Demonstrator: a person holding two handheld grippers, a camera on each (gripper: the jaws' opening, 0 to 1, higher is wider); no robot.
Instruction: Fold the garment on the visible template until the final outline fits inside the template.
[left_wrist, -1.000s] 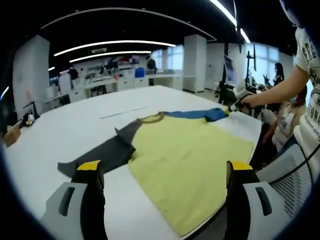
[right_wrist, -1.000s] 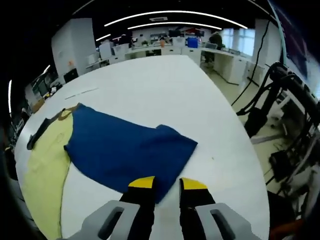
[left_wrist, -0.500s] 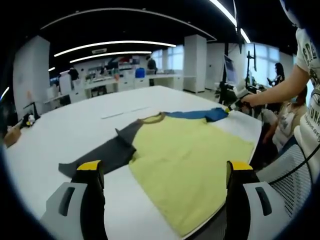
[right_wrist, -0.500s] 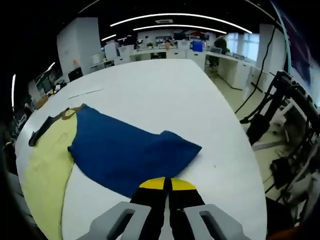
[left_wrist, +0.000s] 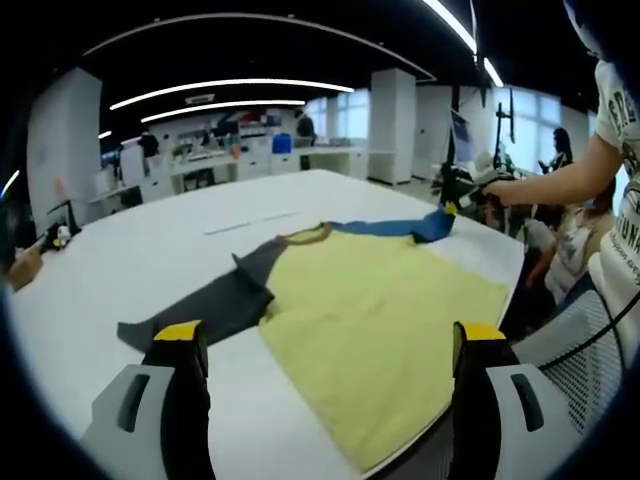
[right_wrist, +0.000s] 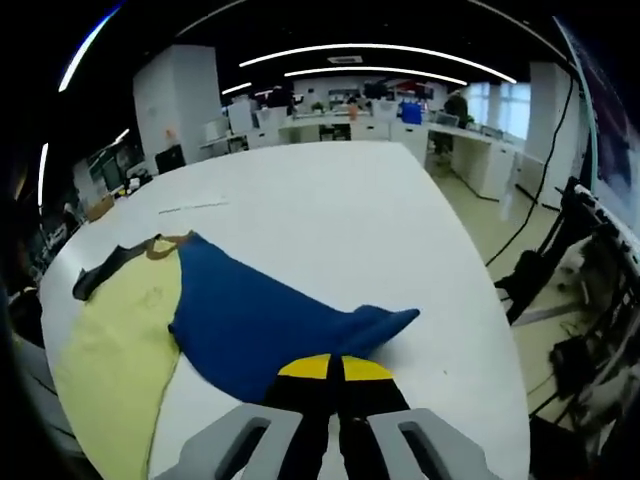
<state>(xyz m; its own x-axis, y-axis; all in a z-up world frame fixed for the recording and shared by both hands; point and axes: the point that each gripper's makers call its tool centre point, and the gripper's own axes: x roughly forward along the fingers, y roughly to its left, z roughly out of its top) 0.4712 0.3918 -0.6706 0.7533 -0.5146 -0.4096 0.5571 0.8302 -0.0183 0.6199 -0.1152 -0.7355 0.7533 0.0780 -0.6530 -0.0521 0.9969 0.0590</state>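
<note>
The white tabletop (left_wrist: 150, 260) carries the whole job, and my T-shirt (left_wrist: 370, 320) lies spread flat across its near right part, hem toward the edge closest to me. The yellow body is the biggest panel; a grey sleeve (left_wrist: 205, 305) stretches out to the left, and a blue sleeve (right_wrist: 265, 320) runs toward the far right edge. I cannot make out a template outline under the cloth, only a faint pale strip (left_wrist: 250, 222) on the tabletop beyond the collar.

My right tongs (right_wrist: 328, 372) are closed on the tip of the blue sleeve, with the cuff bunched and raised off the tabletop. My left tongs (left_wrist: 325, 345) stand wide open, holding nothing, above the tabletop's near edge in front of the hem.

The fabric looks light and limp, so I expect it to sag and drag instead of holding a crease. Pinching at a sleeve tip or a hem corner should carry the fold best; a grip mid-panel would probably just pucker it. There are no containers on the tabletop.
</note>
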